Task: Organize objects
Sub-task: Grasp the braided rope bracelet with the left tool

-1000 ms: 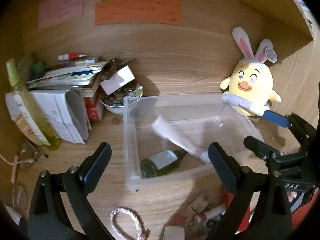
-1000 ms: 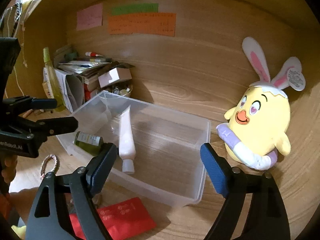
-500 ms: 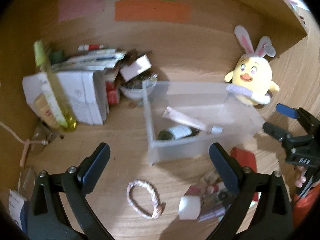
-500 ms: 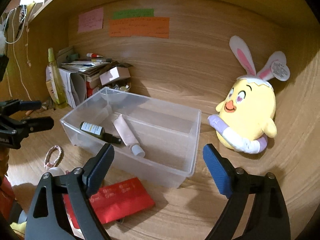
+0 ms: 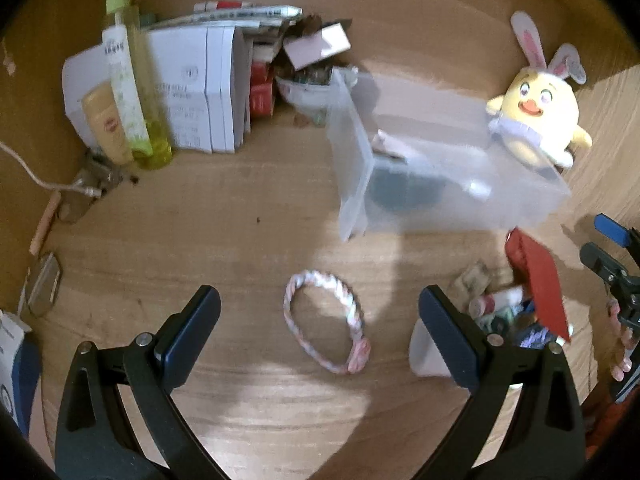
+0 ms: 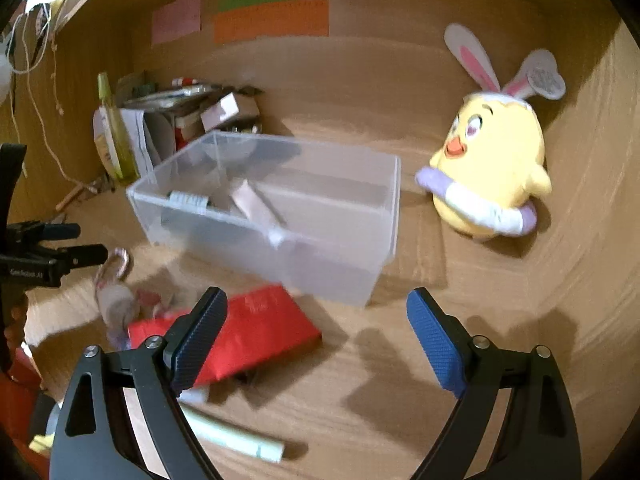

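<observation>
A clear plastic bin (image 5: 356,168) (image 6: 344,276) stands on the wooden desk with a dark bottle (image 6: 188,202) and a white tube (image 6: 258,210) lying inside. A pink-and-white braided bracelet (image 5: 350,308) lies on the desk between the fingers of my left gripper (image 5: 318,326), which is open and above it. My right gripper (image 6: 316,328) is open with nothing between its fingers, hovering over the desk in front of the bin and beside a red packet (image 6: 256,332) (image 5: 540,284). A heap of small items (image 5: 500,312) lies by the packet.
A yellow plush chick with rabbit ears (image 5: 536,116) (image 6: 492,172) sits right of the bin. Books, papers, a bowl and a tall yellow-green bottle (image 5: 132,80) crowd the back left. A white cup (image 5: 424,354) stands near my left gripper's right finger. A pale tube (image 6: 236,438) lies near the front.
Both grippers have drawn back from the bin and tipped down. The bracelet has come between the left fingers. The red packet now lies by the right gripper's left finger.
</observation>
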Demonstrator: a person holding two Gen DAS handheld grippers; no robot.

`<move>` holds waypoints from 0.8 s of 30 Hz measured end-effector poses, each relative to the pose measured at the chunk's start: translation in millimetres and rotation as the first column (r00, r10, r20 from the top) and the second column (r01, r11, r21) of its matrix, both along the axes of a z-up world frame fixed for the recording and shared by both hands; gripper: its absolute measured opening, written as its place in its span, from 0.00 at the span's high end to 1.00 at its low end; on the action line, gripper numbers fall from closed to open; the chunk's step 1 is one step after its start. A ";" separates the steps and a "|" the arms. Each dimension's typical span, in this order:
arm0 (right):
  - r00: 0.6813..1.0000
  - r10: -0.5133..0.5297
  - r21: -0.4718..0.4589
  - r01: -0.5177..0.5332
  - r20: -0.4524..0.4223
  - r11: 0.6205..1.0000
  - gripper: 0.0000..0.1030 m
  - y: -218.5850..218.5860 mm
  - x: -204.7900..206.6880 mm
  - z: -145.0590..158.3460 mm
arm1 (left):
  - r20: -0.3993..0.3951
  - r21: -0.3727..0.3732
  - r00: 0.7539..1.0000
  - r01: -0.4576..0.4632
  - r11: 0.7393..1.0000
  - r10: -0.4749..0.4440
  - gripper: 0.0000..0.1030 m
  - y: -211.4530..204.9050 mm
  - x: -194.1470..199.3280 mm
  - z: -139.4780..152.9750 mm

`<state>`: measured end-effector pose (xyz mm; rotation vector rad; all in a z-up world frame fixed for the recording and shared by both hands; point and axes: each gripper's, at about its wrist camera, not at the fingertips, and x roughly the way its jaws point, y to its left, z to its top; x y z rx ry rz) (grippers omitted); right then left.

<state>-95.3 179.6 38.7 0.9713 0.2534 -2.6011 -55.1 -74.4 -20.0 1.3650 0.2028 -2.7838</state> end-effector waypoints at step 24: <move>0.989 0.074 0.056 -0.081 0.127 0.995 0.13 -19.6 -9.8 -44.7 | 0.032 0.019 0.999 -0.012 1.000 0.011 0.11 2.4 10.4 -25.3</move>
